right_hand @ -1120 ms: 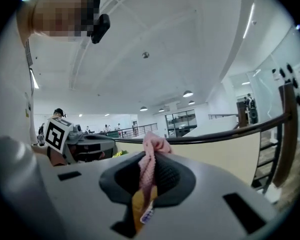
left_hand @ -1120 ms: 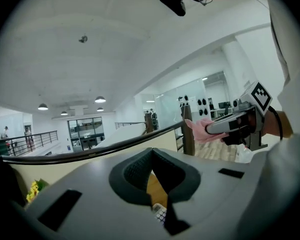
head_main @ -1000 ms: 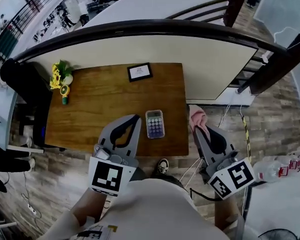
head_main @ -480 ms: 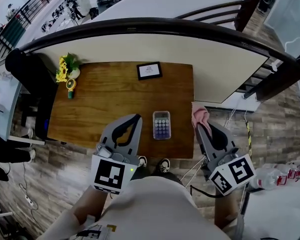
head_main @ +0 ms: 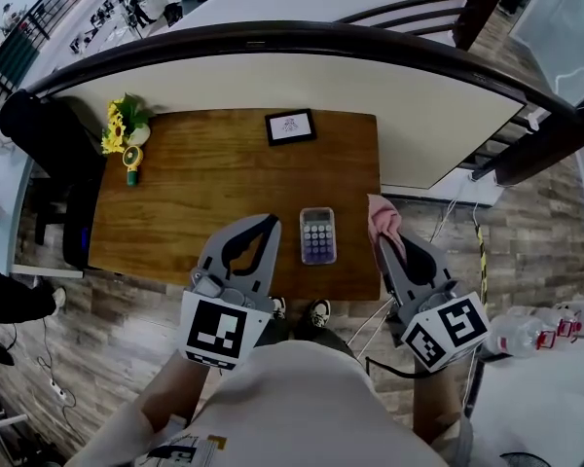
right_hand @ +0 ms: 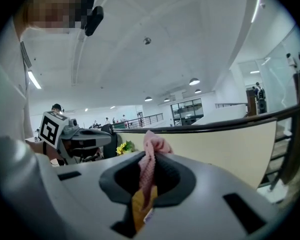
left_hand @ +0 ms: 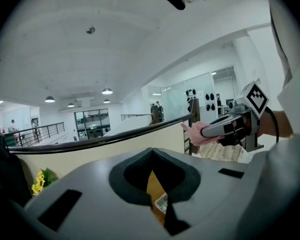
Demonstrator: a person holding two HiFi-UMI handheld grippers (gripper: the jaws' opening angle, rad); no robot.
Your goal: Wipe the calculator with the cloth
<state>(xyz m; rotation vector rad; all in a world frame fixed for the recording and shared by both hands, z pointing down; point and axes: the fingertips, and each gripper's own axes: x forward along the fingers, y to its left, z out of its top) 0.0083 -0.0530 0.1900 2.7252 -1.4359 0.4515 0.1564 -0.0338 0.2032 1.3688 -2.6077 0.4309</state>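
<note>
**Calculator** (head_main: 318,234): lies flat, keys up, on the wooden table (head_main: 195,193). It sits close to the near edge, at about 5 o'clock from the table's middle, and nothing touches it.

**Cloth** (head_main: 384,219): pink and bunched, at 3 o'clock from the calculator, near it but apart. It is held in the air over the table's right edge.

**Right gripper** (head_main: 380,241): jaws closed on the cloth. The right gripper view shows a fold pinched in the gap, with the rest standing out past the tips.

**Left gripper** (head_main: 269,226): at 8 o'clock from the calculator, just beside it and above the wood. Its jaws are drawn together with nothing between them. Through the slit, the left gripper view shows only table wood and a corner of the calculator.

**Change over the last second**: the cloth has drawn somewhat nearer the calculator, from clear of the table's right edge to over that edge. The left gripper has kept its station. The head view itself shifted, so part of this is apparent only.

**Meaning for the task**: this is the approach, and no wiping has begun. The cloth probably has to travel on toward 9 o'clock and come down on the keys. The calculator looks light and may slide under the stroke, and the left gripper is placed to steady it.

**Surroundings**: a framed card (head_main: 290,125) at 12 o'clock by the far edge, yellow flowers (head_main: 120,129) at 10 o'clock, and a dark railing (head_main: 321,39) beyond.
</note>
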